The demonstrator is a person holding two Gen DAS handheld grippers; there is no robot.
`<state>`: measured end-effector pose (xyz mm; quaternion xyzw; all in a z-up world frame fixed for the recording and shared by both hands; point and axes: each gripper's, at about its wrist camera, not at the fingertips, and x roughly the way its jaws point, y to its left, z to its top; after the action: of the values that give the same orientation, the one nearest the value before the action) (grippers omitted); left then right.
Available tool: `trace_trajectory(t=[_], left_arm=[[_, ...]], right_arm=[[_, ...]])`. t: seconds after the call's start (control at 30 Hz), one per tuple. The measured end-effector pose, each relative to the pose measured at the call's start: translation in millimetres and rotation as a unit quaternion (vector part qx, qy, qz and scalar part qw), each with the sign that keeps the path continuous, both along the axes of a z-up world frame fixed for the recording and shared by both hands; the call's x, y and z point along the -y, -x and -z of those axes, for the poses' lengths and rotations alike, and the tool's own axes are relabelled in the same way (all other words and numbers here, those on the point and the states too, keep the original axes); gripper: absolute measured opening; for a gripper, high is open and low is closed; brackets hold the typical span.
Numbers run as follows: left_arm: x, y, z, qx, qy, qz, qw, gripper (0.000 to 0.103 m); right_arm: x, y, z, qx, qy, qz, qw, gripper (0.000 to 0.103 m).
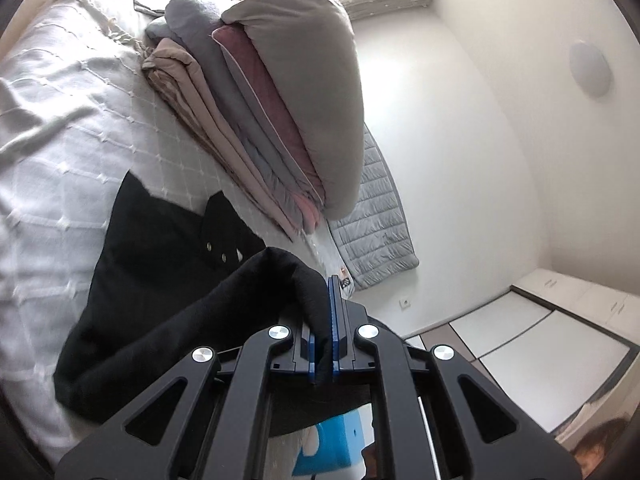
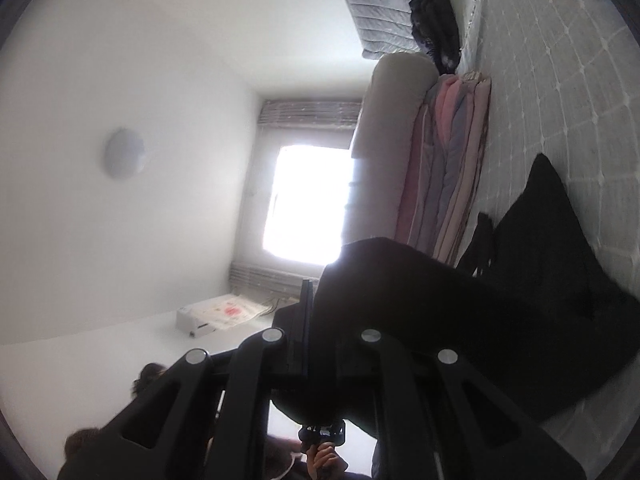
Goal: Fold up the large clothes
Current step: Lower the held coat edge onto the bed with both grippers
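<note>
The garment (image 1: 160,280) is spread on the bed (image 1: 60,120), its near edge lifted off; the folded pile (image 1: 260,120) is stacked beyond it, along the bed's wall-side edge.

One black garment (image 1: 160,280) lies on the bed (image 1: 60,140), three metal buttons showing on it. One stack of folded bedding (image 1: 256,120) sits at the bed's far edge — about five layers. Two grippers — left (image 1: 325,344), right (image 2: 316,344). One round ceiling lamp (image 1: 591,68), one window (image 2: 308,200).
</note>
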<state>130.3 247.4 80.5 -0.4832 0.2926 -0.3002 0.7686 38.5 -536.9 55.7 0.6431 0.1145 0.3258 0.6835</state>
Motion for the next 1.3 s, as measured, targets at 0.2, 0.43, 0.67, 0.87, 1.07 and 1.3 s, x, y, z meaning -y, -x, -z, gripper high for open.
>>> trace_trajectory(t=[0.2,0.43,0.67,0.87,1.07,1.3], left_arm=[[4,-28,21,-0.011,-0.006,0.002,0.9999,0.004],[-3,-14,35,-0.023,-0.01,0.01,0.9996,0.004],[0,-8,16,0.006,-0.025,0.013,0.9996,0.004],[8,-77,0,0.002,-0.048,0.0,0.9988,0.004],[27,-171,23,-0.04,-0.071,-0.022,0.9964,0.005],[45,-258,137,-0.207,-0.131,-0.032,0.969,0.014]], right_arm=[[-6,-23,10,-0.009,0.009,-0.004,1.0,0.01],[-1,-1,22,-0.021,0.017,-0.008,1.0,0.01],[1,3,4,-0.011,0.029,-0.004,1.0,0.01],[1,-71,-23,-0.02,0.065,0.009,0.998,0.01],[1,-183,4,-0.107,0.105,0.044,0.988,0.013],[-11,-263,119,-0.291,0.137,0.047,0.946,0.033]])
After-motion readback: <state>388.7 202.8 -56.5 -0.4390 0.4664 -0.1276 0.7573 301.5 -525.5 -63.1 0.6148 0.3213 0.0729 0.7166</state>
